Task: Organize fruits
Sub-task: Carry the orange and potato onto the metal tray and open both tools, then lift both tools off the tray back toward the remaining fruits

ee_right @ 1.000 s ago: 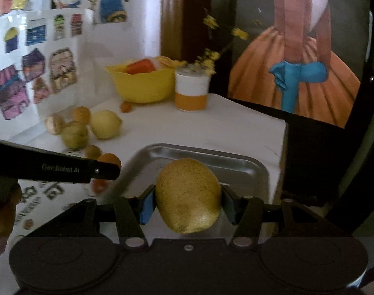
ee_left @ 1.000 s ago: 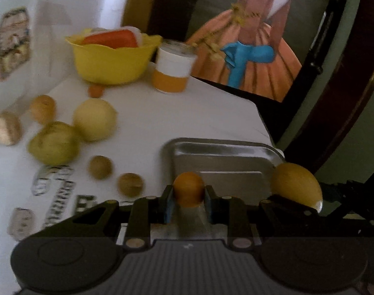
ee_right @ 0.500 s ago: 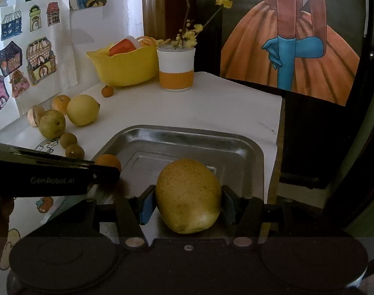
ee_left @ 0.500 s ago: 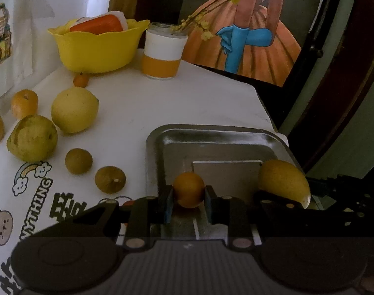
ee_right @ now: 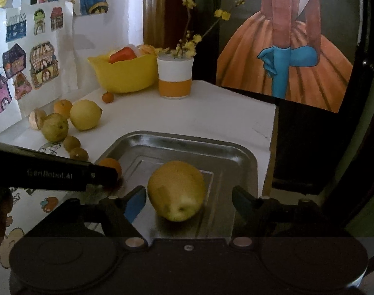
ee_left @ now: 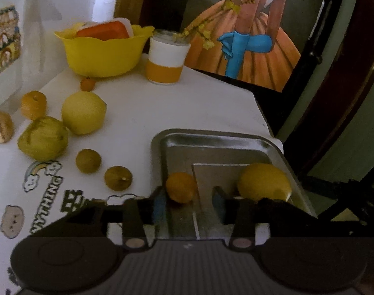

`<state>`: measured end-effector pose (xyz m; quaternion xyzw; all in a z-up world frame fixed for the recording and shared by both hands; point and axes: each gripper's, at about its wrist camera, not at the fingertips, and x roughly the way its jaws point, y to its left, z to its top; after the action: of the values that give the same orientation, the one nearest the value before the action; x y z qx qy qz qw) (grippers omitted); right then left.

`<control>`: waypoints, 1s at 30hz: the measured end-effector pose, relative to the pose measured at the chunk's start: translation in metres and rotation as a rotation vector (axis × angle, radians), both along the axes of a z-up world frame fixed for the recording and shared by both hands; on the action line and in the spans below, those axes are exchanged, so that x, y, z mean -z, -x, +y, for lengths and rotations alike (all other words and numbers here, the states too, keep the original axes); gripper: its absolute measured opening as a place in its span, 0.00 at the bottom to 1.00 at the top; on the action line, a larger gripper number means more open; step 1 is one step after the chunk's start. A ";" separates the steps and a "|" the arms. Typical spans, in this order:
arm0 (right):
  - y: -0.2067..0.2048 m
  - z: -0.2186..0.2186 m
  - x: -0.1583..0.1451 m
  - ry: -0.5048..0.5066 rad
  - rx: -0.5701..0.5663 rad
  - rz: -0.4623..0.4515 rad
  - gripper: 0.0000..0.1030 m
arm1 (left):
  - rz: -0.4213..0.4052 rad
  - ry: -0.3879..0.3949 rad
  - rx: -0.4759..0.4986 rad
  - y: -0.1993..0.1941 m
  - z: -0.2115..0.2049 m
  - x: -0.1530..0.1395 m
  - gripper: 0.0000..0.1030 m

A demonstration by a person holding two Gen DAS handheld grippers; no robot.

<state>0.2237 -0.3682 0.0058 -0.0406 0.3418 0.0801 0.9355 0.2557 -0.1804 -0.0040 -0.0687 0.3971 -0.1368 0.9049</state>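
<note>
A metal tray (ee_left: 211, 137) (ee_right: 187, 142) sits at the near right of the white table. A small orange (ee_left: 181, 186) (ee_right: 111, 166) lies at the tray's left edge, just in front of my open left gripper (ee_left: 189, 206), touching neither pad clearly. A yellow pear (ee_right: 176, 194) (ee_left: 263, 181) rests on the tray floor between the spread fingers of my open right gripper (ee_right: 189, 201), apart from both pads. The left gripper's body (ee_right: 51, 172) crosses the right wrist view at left.
Several loose fruits lie at the left: a lemon (ee_left: 83, 113), a green pear (ee_left: 43, 139), two brown kiwis (ee_left: 88, 161), an orange (ee_left: 33, 104). A yellow bowl (ee_left: 101, 51) and a white-orange vase (ee_left: 167, 61) stand at the back. The table edge drops off right of the tray.
Both grippers opened: the left let go of the small orange and the right let go of the yellow pear, and both fruits now lie on the tray.
</note>
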 end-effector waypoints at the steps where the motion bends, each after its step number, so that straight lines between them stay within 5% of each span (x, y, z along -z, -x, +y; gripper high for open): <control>1: 0.004 -0.001 -0.003 -0.003 0.007 -0.008 0.83 | -0.005 -0.003 -0.008 0.002 0.001 -0.003 0.63; 11: 0.059 0.003 -0.042 -0.020 0.081 -0.094 0.99 | -0.084 0.008 -0.056 0.045 0.031 -0.039 0.97; 21: 0.127 0.027 -0.059 -0.012 0.141 -0.094 0.99 | -0.136 -0.046 -0.071 0.113 0.068 -0.061 0.99; 30: 0.181 0.057 -0.044 0.027 0.120 -0.002 0.99 | -0.117 -0.099 -0.097 0.173 0.109 -0.049 0.99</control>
<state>0.0424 -0.3108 0.0496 -0.0326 0.3436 0.0194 0.9384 0.0827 -0.0717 0.0454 -0.0348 0.3463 -0.0767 0.9343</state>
